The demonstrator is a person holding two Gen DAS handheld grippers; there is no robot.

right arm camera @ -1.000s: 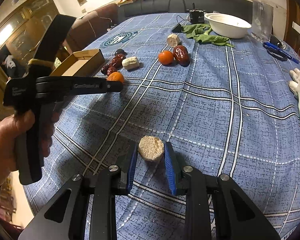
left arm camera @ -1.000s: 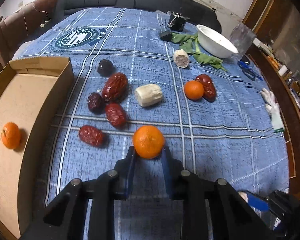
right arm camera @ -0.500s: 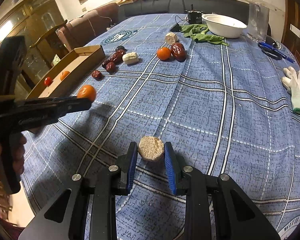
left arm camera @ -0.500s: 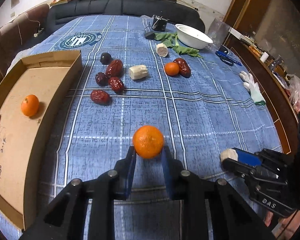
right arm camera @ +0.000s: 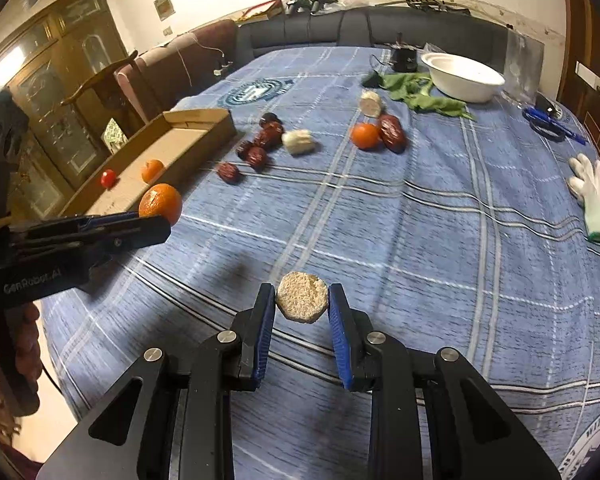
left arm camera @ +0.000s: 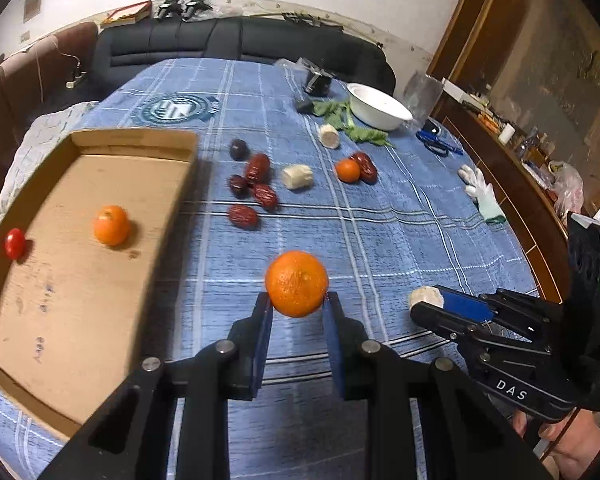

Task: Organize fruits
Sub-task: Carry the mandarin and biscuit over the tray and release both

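Note:
My left gripper [left arm camera: 296, 308] is shut on an orange [left arm camera: 296, 283] and holds it above the blue cloth, right of the cardboard tray [left arm camera: 172, 216]. The tray holds another orange [left arm camera: 111, 225] and a cherry tomato [left arm camera: 14, 243]. My right gripper [right arm camera: 301, 304] is shut on a pale round cut piece [right arm camera: 301, 297], held above the cloth; it shows in the left wrist view [left arm camera: 426, 299] too. Several red dates [left arm camera: 256, 192], a pale chunk [left arm camera: 297, 176], a third orange [left arm camera: 347, 170] and another cut piece [left arm camera: 328, 135] lie on the cloth.
A white bowl [left arm camera: 378, 105] and green leaves [left arm camera: 340, 118] sit at the far end. A white glove [left arm camera: 482, 196] and blue scissors [left arm camera: 438, 144] lie at the right edge. A dark sofa [left arm camera: 236, 46] runs behind the table.
My left gripper has pulled back and swung left with the orange, so the tray looms larger. My right gripper still holds the cut piece, barely moved.

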